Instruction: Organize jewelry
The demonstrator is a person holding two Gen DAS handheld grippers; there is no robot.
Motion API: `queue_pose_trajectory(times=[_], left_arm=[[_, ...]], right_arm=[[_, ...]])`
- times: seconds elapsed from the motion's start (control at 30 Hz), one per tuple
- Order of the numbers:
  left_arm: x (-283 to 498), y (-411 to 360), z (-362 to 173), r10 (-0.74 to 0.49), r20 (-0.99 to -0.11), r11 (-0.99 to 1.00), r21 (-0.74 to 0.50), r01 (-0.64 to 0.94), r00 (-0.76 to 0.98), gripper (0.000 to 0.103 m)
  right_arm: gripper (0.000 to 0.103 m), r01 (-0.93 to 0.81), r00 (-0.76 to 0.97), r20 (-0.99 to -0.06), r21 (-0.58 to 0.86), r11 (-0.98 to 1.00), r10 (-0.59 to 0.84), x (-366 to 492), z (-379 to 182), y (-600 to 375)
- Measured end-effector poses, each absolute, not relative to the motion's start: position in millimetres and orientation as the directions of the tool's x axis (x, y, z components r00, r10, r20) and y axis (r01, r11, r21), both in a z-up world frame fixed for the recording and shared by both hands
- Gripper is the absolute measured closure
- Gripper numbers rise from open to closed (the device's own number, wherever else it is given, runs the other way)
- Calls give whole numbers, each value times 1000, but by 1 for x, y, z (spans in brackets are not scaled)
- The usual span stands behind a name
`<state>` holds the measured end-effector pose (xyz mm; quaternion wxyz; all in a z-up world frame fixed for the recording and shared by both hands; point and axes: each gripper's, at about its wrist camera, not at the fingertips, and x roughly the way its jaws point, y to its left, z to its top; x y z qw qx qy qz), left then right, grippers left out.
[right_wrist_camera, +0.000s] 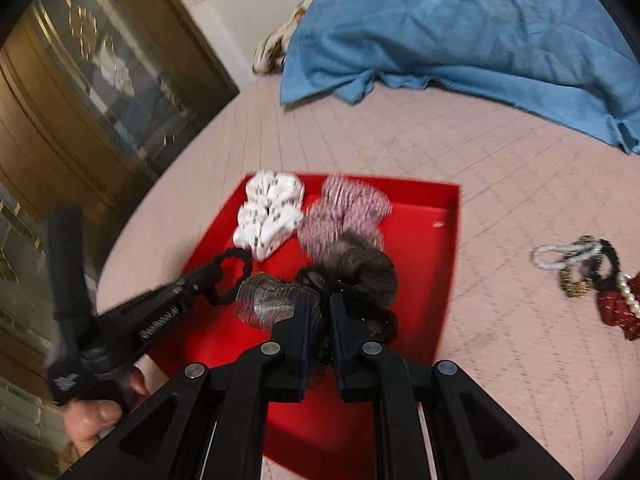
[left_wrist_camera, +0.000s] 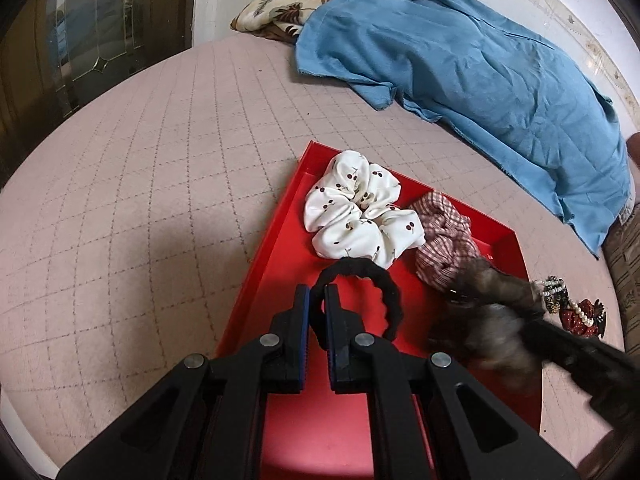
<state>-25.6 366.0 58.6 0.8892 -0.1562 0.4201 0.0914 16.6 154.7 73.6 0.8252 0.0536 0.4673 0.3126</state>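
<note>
Both grippers are clamped on hair ties above the red tray. Left gripper has its jaws pinched almost together on a black braided hair tie, whose loop arcs out to the right of the fingers over the tray floor. Right gripper is likewise nearly closed on a brown-and-black mesh scrunchie; that view is smeared by motion, so whether the scrunchie touches the tray floor or hangs just above it is hard to say.

Inside the tray, toward its far side, lie a white scrunchie with a cherry print and, just beside it on the right, a pink checked scrunchie; the two touch. Outside the tray, on the pink quilted bedcover to its right, sits a small heap of bracelets and ties: white beads, a pearl strand, dark loops and a red piece tangled together.

Farther back a blue cloth is spread over the bed, with a leaf-print pillow showing at its far end. A person's fingers wrap the left gripper's handle.
</note>
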Motion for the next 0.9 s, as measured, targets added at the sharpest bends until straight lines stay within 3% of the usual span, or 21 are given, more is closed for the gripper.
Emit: queue_pose_trajectory(times=[0.17, 0.33, 0.5, 0.6, 0.73, 0.8, 0.9], left_arm=[[-32, 375, 61, -18, -750, 922, -269, -280, 661, 91], [-47, 371, 74, -11, -691, 925, -282, -256, 722, 53], [-58, 370, 83, 8, -657, 923, -286, -259, 754, 50], [-59, 373, 84, 12, -650, 917, -297, -268, 760, 48], [-60, 375, 81, 25, -659, 912, -293, -287, 752, 46], [-60, 375, 80, 31, -662, 911, -289, -293, 749, 46], [-60, 375, 80, 29, -660, 910, -293, -293, 751, 46]], right_arm=[[87, -491, 344, -764, 348, 798, 545, 13, 59, 170], [59, -513, 341, -758, 346, 786, 556, 4, 69, 168], [41, -478, 462, -737, 262, 838, 493, -19, 82, 134], [41, -429, 488, -763, 213, 878, 424, -23, 72, 117], [41, -410, 419, -798, 260, 875, 433, -21, 51, 113], [50, -418, 397, -804, 271, 867, 443, -24, 46, 119], [51, -435, 408, -815, 223, 872, 412, -33, 45, 125]])
